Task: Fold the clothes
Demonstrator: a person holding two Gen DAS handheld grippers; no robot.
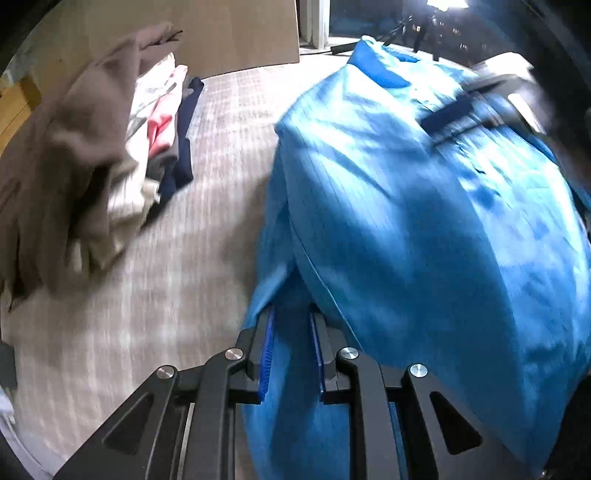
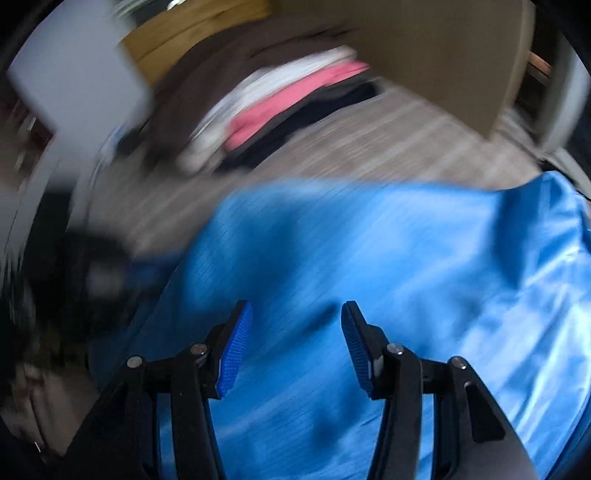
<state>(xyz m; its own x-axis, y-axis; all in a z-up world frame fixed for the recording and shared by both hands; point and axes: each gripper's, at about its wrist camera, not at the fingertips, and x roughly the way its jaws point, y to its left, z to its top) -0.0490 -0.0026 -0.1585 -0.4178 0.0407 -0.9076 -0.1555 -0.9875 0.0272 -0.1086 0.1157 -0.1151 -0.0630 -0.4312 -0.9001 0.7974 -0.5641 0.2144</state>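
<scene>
Blue garment fills the right half of my left wrist view, bunched and raised in a mound over a pale checked bed cover. My left tool has its two blue-padded fingers close together with a fold of that blue fabric running between them, so I read it as clamped on the cloth; the fingertips themselves are buried under the fabric. In the right wrist view the same garment spreads across the lower frame, and my right tool hangs just above it with its fingers spread wide apart and nothing between them. Both views are smeared by motion blur, the right one heavily. Off to the left on the bed cover sits a stack of folded clothes in white, pink and dark navy, with a brown garment draped over its far side. Behind the stack I can see a tan board standing upright. A dark window with lights is at the top right.
</scene>
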